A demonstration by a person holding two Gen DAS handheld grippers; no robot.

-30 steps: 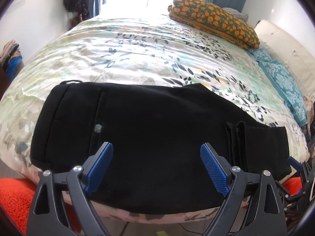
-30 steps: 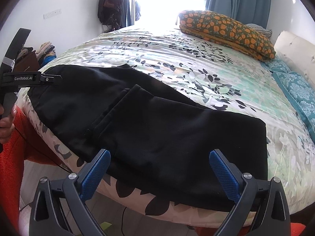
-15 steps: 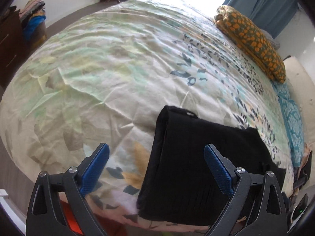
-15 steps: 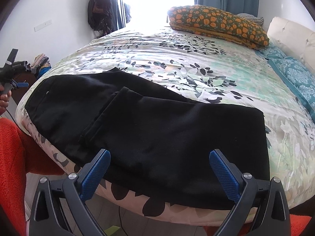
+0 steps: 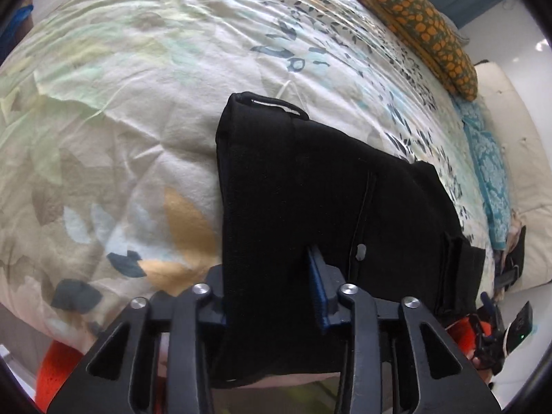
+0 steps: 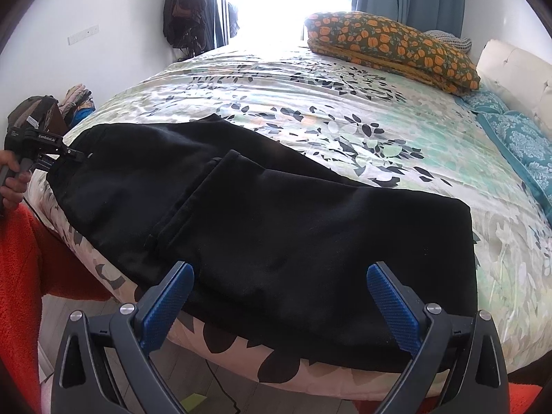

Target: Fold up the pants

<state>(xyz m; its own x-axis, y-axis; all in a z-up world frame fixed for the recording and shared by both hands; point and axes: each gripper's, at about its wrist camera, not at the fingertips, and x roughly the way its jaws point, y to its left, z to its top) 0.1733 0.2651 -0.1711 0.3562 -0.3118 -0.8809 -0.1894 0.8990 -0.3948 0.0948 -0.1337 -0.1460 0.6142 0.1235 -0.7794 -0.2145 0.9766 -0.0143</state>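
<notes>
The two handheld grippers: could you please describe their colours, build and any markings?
The left gripper and right gripper share a black triangulated frame with silver rivets and fingers faced with blue textured pads. In the right wrist view, the left gripper's body bears white lettering, too small to read surely.

A bed (image 6: 345, 110) with a leaf-print cover carries black pants (image 6: 262, 214) along its near edge, just ahead of the right tongs. Far beyond them lies an orange-flowered pillow (image 6: 390, 46); teal pillows (image 6: 517, 138) lie far right.
</notes>
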